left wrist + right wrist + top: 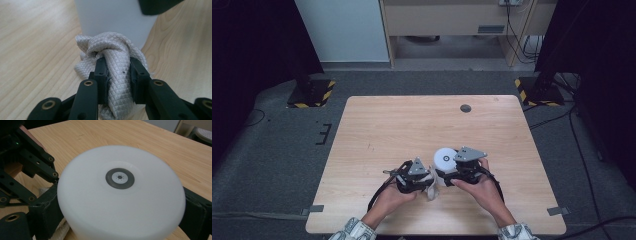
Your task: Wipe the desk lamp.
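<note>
A white round container [444,158] with a grey ring on its top [119,178] stands near the table's front middle. My right gripper [447,170] is shut on it, one black pad pressed against each side [47,207]. My left gripper [117,67] is shut on a bunched grey quilted cloth [112,47], which rests against the container's side [112,17]. From above, the left gripper [431,181] sits just left of the container, and the cloth [432,193] hangs below it onto the table. The right gripper view also catches the left gripper's arms [30,165] and a bit of cloth [62,230].
The light wooden table [377,125] has a dark round hole [466,108] near its far edge. Black stands with yellow-striped feet [312,95] [537,92] rise beyond the far corners. Cables run over the floor at the right.
</note>
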The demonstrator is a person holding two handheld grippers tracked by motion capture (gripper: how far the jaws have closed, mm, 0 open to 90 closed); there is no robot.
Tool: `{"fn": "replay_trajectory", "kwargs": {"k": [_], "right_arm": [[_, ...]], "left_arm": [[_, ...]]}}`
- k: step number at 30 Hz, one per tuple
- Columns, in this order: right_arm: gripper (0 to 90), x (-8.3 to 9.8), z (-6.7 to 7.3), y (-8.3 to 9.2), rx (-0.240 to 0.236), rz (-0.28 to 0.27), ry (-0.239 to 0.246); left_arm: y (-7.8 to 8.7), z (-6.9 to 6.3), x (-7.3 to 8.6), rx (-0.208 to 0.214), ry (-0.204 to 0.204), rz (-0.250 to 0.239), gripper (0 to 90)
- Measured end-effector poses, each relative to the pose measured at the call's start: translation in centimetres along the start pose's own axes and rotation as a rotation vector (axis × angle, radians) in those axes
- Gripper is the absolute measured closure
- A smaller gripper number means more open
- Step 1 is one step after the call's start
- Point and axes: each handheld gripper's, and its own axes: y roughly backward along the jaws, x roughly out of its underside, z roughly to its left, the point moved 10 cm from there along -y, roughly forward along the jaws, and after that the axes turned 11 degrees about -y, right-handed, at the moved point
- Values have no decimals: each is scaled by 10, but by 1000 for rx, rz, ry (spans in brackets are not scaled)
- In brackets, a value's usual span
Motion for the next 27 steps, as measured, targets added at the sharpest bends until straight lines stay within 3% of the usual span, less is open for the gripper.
{"fn": "replay_trajectory", "kwargs": {"k": [5, 10, 14, 19, 23, 25, 27], "right_arm": [[87, 0, -1, 0, 5, 0, -8], [77, -1, 1, 7, -14, 4, -27], [80, -8, 0, 23, -31, -36, -35], [132, -12, -1, 32, -72, -55, -40], [127, -13, -1, 28, -67, -41, -33], [125, -13, -1, 28, -65, -41, -30], [125, -13, -1, 28, -60, -40, -28]], "left_arm": [[21, 7, -20, -17, 36, -111, 706], [17, 9, -12, -28, 42, -79, 704], [15, 10, -12, -33, 38, -73, 704], [27, 11, -25, -50, 30, -124, 703], [37, 9, -36, -64, 23, -156, 703], [34, 7, -34, -54, 29, -148, 703], [24, 4, -24, -38, 36, -105, 703]]}}
